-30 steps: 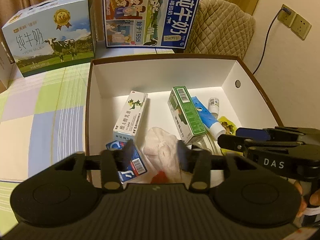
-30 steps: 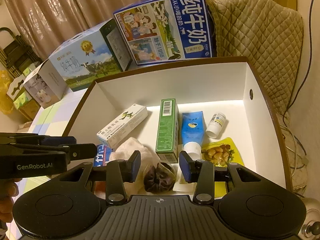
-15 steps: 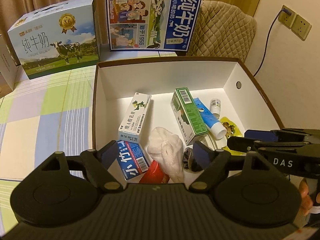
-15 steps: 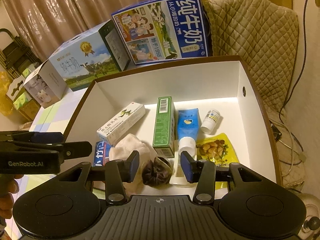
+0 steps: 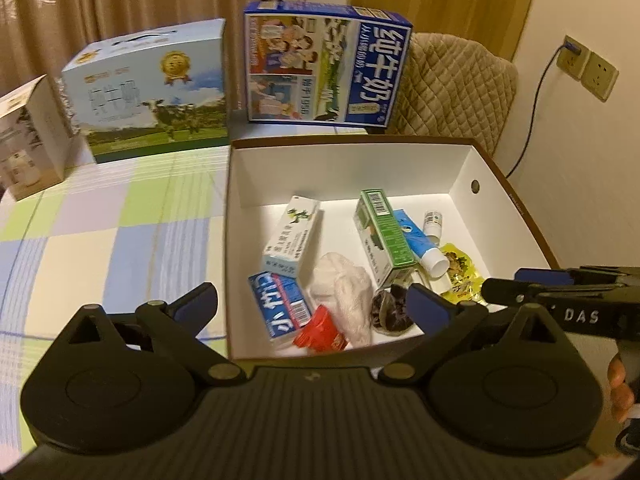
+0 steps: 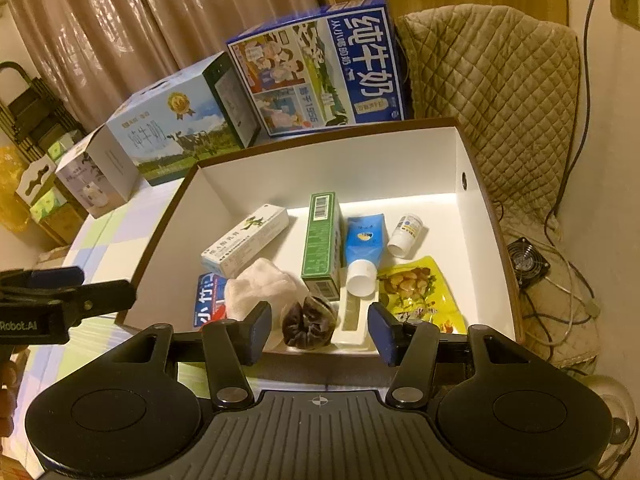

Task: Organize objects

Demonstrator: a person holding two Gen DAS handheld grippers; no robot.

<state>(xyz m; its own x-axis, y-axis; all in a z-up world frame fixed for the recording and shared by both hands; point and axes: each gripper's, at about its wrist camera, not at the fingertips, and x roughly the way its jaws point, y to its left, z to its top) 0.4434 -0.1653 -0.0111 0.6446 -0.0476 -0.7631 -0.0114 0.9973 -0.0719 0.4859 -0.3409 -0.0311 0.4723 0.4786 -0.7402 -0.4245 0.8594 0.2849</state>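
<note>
A white box with a brown rim [image 5: 344, 168] [image 6: 328, 168] holds several items: a white medicine carton [image 5: 292, 236] [image 6: 244, 246], a green carton [image 5: 382, 236] [image 6: 322, 248], a blue tube [image 5: 420, 244] [image 6: 362, 248], a small white bottle [image 6: 406, 230], a yellow snack pack [image 6: 420, 296], a white cloth [image 5: 344, 288] [image 6: 256, 288], a dark tea bag [image 6: 306, 322], a blue-white pack [image 5: 280, 304] and a red sachet [image 5: 320, 330]. My left gripper [image 5: 312, 308] is wide open and empty above the box's near edge. My right gripper [image 6: 318, 332] is open and empty at the near edge.
Two milk cartons [image 5: 156, 92] [image 5: 324, 64] stand behind the box on a checked tablecloth [image 5: 100, 232]. A smaller white box [image 5: 28, 136] is at the far left. A quilted chair [image 6: 492, 92], wall sockets [image 5: 588, 68], cables and a small fan [image 6: 528, 264] lie to the right.
My left gripper has opened wide, let go of the white cloth, and pulled back up out of the box. My right gripper has opened a little wider and drawn back slightly.
</note>
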